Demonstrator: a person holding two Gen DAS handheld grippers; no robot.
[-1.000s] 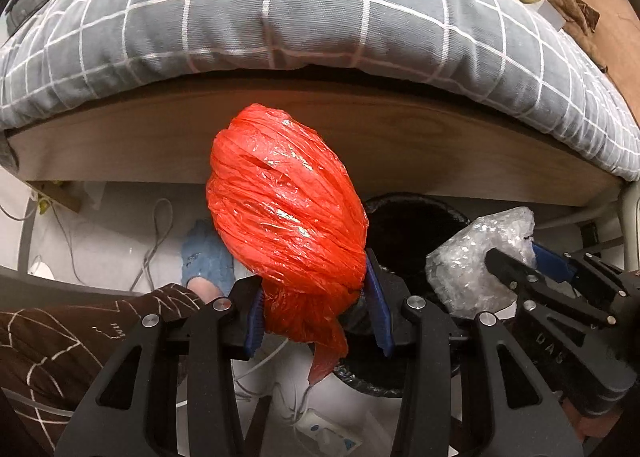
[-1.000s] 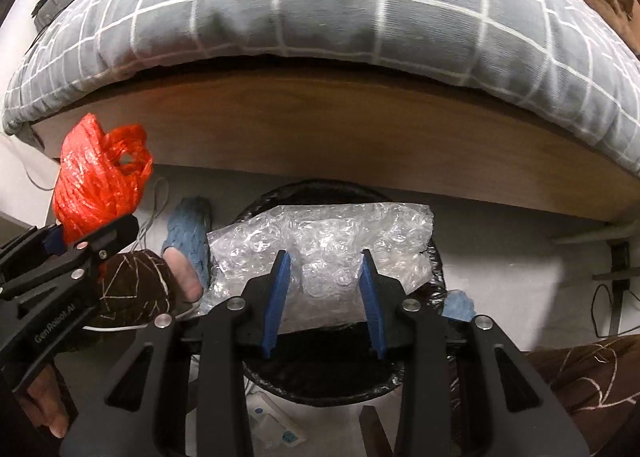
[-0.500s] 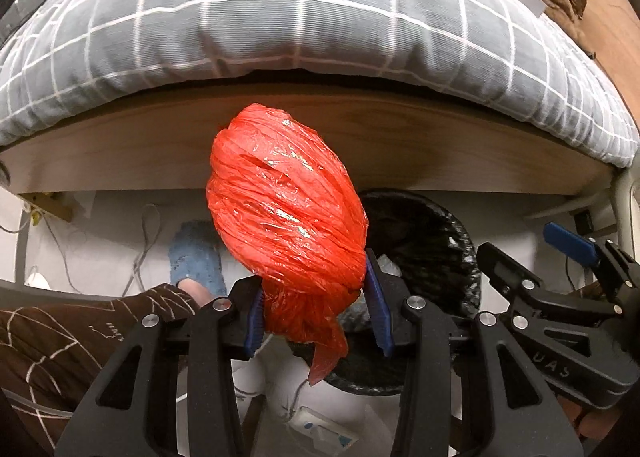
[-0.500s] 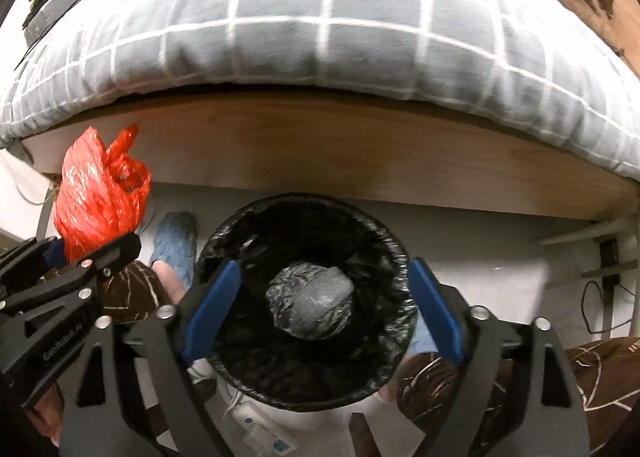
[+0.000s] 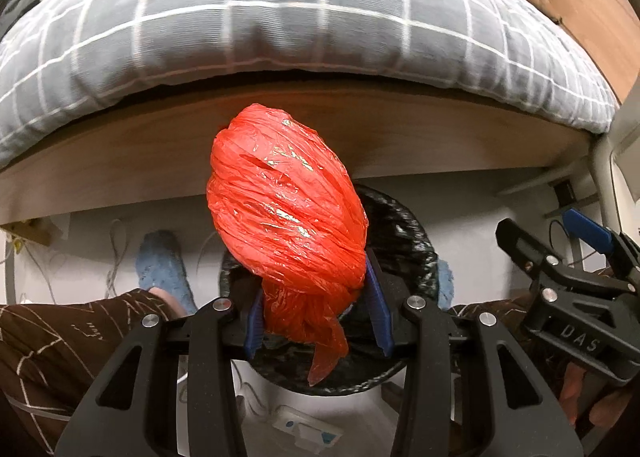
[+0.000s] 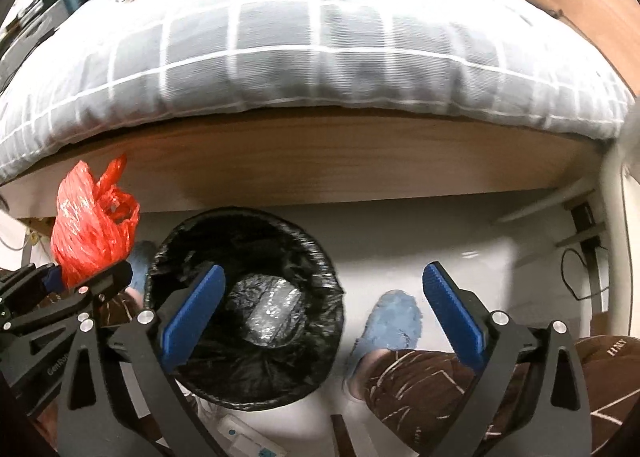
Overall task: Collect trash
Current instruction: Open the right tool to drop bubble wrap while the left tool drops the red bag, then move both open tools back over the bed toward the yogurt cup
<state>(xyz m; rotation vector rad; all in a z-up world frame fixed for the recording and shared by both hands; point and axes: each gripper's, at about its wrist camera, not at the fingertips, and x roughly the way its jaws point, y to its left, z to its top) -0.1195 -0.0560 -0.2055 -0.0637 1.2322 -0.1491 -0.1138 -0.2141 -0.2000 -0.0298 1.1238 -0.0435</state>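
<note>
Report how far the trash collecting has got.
Done: a wad of bubble wrap lies at the bottom of the black-lined bin, and the right hand-held gripper is empty, its jaws opening. In hand: the left hand-held gripper clamps the red plastic bag above the bin. Left: dropping that bag in.
</note>
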